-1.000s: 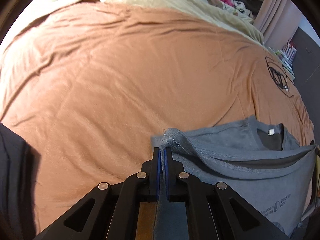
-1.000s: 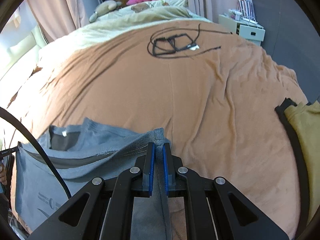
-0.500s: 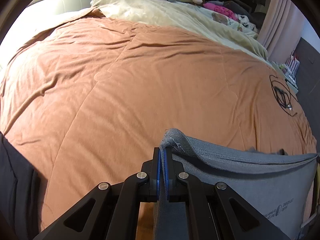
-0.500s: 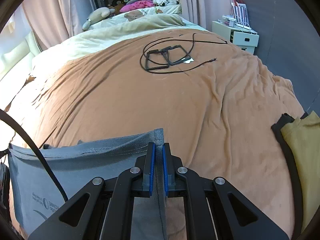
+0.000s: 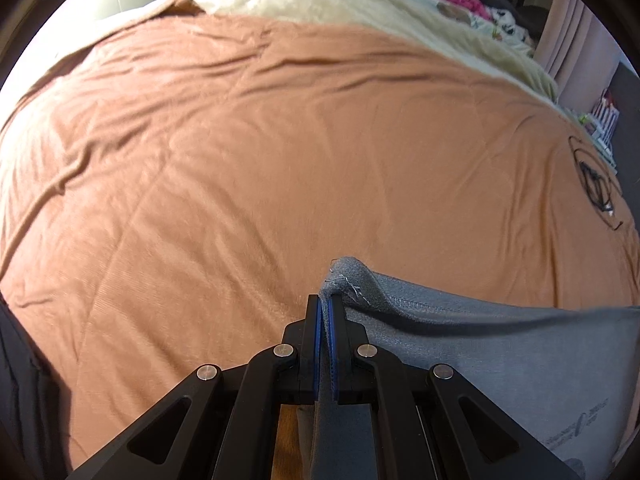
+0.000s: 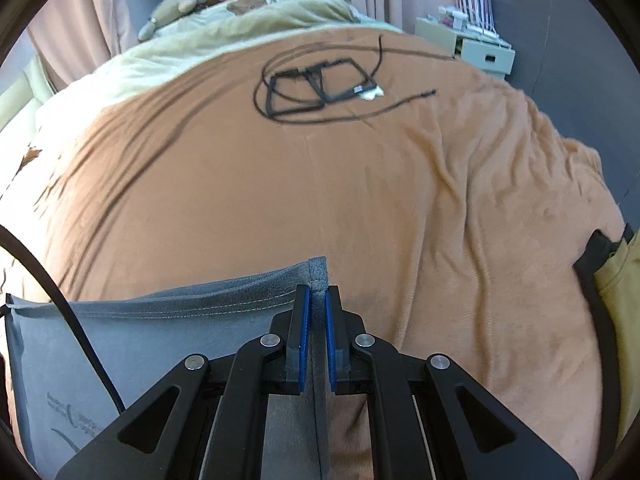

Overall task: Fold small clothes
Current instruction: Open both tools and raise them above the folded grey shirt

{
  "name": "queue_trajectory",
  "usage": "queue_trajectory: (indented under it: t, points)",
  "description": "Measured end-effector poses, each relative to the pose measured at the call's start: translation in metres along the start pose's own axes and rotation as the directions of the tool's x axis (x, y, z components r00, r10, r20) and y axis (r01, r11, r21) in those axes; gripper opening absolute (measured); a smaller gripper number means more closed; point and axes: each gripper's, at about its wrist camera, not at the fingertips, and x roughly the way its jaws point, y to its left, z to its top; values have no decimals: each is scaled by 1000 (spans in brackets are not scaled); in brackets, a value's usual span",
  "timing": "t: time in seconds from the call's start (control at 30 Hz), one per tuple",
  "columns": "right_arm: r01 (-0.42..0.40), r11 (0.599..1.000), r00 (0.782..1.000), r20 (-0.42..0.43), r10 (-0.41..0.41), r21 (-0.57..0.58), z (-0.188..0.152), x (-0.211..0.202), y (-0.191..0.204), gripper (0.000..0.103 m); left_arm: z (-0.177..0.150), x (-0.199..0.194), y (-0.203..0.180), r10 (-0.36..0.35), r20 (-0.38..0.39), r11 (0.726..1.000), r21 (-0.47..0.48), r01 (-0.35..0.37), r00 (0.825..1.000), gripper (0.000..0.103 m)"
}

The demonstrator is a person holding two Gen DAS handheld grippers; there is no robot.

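A small grey T-shirt (image 5: 500, 344) hangs stretched between my two grippers above an orange-brown bedspread (image 5: 248, 168). My left gripper (image 5: 325, 304) is shut on one corner of its hem, which bunches up just past the blue pads. My right gripper (image 6: 317, 296) is shut on the other corner of the same grey T-shirt (image 6: 160, 328). The hem runs taut from one grip to the other, and a faint print shows low on the hanging cloth. The shirt's collar is hidden behind the raised hem.
A tangle of black cable and frames (image 6: 320, 84) lies far out on the bedspread (image 6: 360, 200). A yellow garment with black trim (image 6: 612, 280) sits at the right edge. Cream bedding and soft toys (image 6: 180, 8) lie at the bed's far end, a white cabinet (image 6: 480, 52) beside it.
Both grippers carried the shirt's hem forward and slightly down over the bed. The collar and label, visible a second ago, are now hidden behind the taut hem.
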Motion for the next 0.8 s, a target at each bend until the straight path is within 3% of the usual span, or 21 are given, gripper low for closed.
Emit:
queue_trajectory:
  t: [0.23, 0.3, 0.33, 0.37, 0.43, 0.47, 0.5, 0.53, 0.8]
  points:
    - [36, 999, 997, -62, -37, -12, -1, 37, 0, 4, -11, 28, -3, 22, -73, 1000, 17, -21, 997, 5]
    - [41, 999, 996, -84, -42, -21, -2, 43, 2, 4, -13, 27, -2, 35, -66, 999, 26, -33, 997, 10]
    - [45, 999, 995, -83, -47, -27, -1, 43, 3, 6, -13, 24, -2, 37, -65, 999, 32, -35, 997, 19]
    - [51, 998, 995, -78, -54, -35, 1, 41, 4, 9, -13, 22, -1, 44, -69, 998, 40, -42, 997, 33]
    - [67, 997, 995, -75, -70, -34, 2, 36, 4, 28, -14, 15, 2, 65, -70, 997, 42, -63, 995, 47]
    - [75, 997, 995, -61, -77, -26, 3, 30, 2, 36, -15, 12, 4, 58, -64, 998, 41, -56, 996, 48]
    - [73, 997, 996, -48, -74, -17, 3, 24, -1, 52, -16, 6, 7, 41, -59, 999, 37, -38, 997, 48]
    - [55, 998, 998, -32, -55, -6, 2, 16, -3, 58, -18, 1, 11, 28, -59, 999, 31, -26, 998, 48]
    - [-67, 997, 996, -59, 64, -42, -14, -24, -9, 58, -45, -40, 15, -58, -60, 997, 53, 61, 997, 53]
